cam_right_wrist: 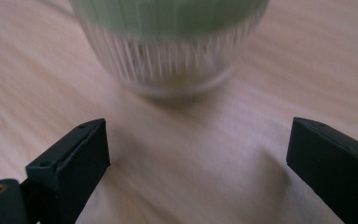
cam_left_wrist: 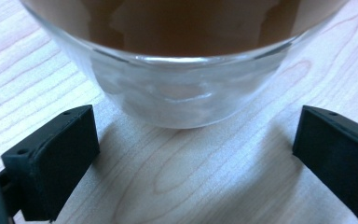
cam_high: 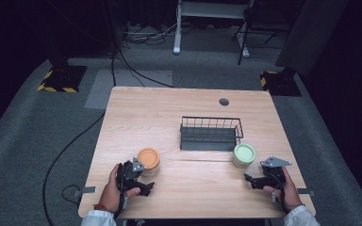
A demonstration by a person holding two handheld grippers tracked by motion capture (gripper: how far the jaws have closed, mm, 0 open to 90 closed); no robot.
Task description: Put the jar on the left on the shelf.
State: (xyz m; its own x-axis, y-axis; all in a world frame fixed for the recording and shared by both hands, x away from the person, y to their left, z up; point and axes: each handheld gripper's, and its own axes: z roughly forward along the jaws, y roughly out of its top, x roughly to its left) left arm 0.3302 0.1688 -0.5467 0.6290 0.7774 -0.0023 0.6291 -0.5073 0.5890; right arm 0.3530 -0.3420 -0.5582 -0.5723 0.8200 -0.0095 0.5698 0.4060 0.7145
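Two small clear glass jars, orange-lidded (cam_high: 148,159) at the table's near left, green-lidded (cam_high: 244,154) near right: probably rigid, smooth, breakable (slippery too), best gripped low across the glass wall by left gripper (cam_left_wrist: 191,154) and right gripper (cam_right_wrist: 198,158), both wide open, empty

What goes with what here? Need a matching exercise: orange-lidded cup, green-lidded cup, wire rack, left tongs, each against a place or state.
Things:
1. orange-lidded cup
2. green-lidded cup
3. wire rack
4. left tongs

Places or states:
A. black, mid-table, behind both cups
B. open, jaws either side of a clear glass base
C. near the table's right side, ahead of the right tongs
D. near the table's left side, by the person's left hand

Pairs: 1-D, 2-C, 3-A, 4-B
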